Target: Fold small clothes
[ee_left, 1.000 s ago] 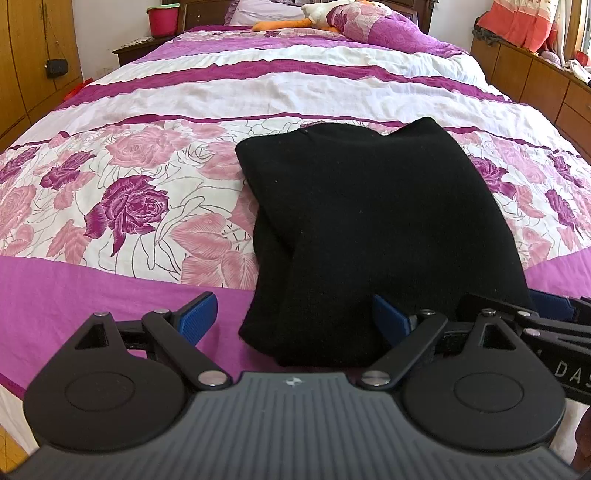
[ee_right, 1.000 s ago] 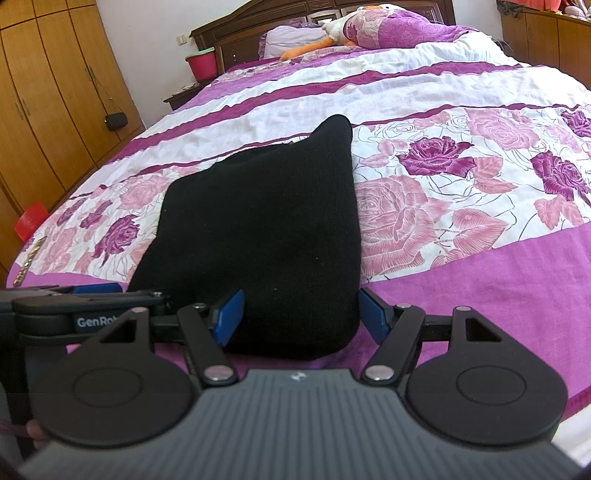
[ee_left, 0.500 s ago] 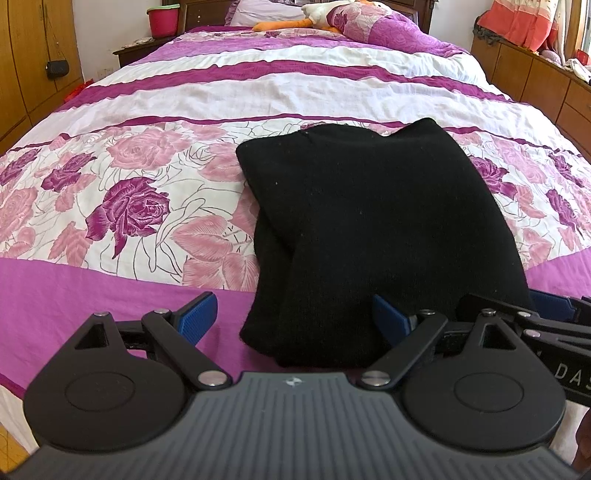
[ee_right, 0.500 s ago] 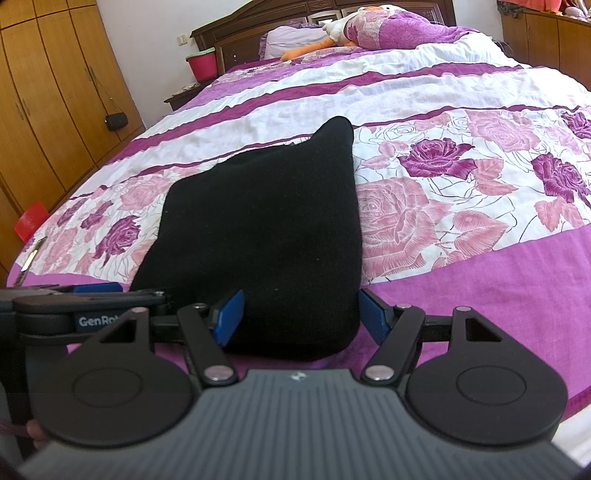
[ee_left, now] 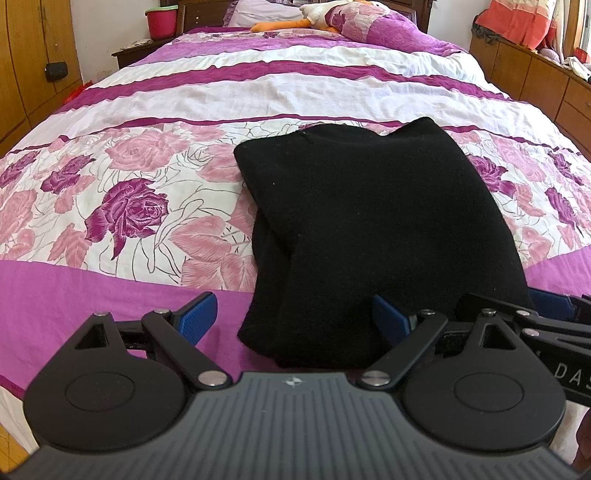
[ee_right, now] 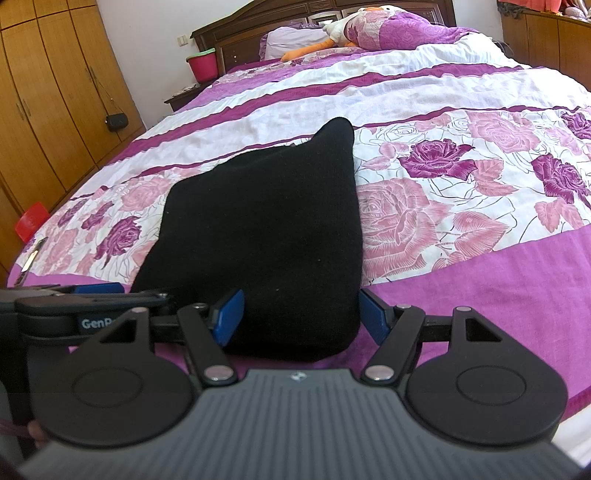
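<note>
The black garment point(ee_left: 369, 229) is a dull, soft knit with no print, folded into a thick oblong with layers showing along its left edge in the left wrist view. Its far end is uneven: 1 corner rises to a rounded peak at about 1 o'clock, and the near end is a blunt rounded edge. It lies on the bedspread point(ee_left: 147, 206), on the rose-patterned band and overlapping the plain purple band nearest the foot of the bed. Its long axis runs from 6 o'clock to 12 o'clock, from the foot of the bed toward the headboard.

The left gripper point(ee_left: 295, 314) has its jaws spread wide; the near left corner of the garment sits between the blue pads, and neither pad visibly presses on it. The right gripper point(ee_right: 299, 314) is also apart, its 2 blue pads flanking the near right corner of the garment point(ee_right: 266, 236), close to the cloth on both sides, with no clear pinch visible. The 2 grippers sit side by side at the garment's near edge.

At about 11 o'clock, a pink bucket point(ee_left: 160, 23) stands on a bedside table point(ee_left: 138, 51); its contents cannot be seen. At 12 o'clock, a stuffed toy point(ee_left: 295, 18) lies by the pillows. Wooden wardrobes point(ee_right: 48, 110) fill the left side at 10 o'clock.
</note>
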### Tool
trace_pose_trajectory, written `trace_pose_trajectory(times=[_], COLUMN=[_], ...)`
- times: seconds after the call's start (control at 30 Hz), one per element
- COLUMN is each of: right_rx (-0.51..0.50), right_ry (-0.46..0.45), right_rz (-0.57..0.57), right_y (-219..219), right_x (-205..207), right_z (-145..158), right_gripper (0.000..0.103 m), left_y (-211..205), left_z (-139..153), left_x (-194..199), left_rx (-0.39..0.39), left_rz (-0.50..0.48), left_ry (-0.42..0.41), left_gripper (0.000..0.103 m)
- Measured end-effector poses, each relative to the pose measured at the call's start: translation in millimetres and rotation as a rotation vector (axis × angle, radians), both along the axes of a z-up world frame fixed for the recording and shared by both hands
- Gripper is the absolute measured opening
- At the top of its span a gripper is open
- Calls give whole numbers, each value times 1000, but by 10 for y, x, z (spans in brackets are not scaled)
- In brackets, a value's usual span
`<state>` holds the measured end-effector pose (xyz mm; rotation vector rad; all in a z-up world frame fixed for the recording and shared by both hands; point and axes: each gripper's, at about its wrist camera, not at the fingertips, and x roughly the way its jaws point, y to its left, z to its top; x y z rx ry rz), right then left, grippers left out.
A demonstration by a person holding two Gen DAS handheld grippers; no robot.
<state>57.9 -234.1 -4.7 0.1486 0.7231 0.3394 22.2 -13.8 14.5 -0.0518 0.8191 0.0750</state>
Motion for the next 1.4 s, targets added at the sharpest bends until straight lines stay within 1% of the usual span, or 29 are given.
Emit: trace_pose_trajectory(times=[0.13,0.93,1.4], right_rx=[0,6,19], right_ry=[0,-2,-29], right_rz=[0,-1,-2], right_y=[2,-7,-30], right_x=[2,-4,-61], right_z=[2,15,94], right_gripper=[70,70,70], left_y=[0,-34,-60], left_z=[5,21,56], left_x=[-19,-48,-92], left_rx=[2,-1,-2], left_rz=[4,-22,-37], left_ry=[-11,-14,-19], left_gripper=[93,93,93])
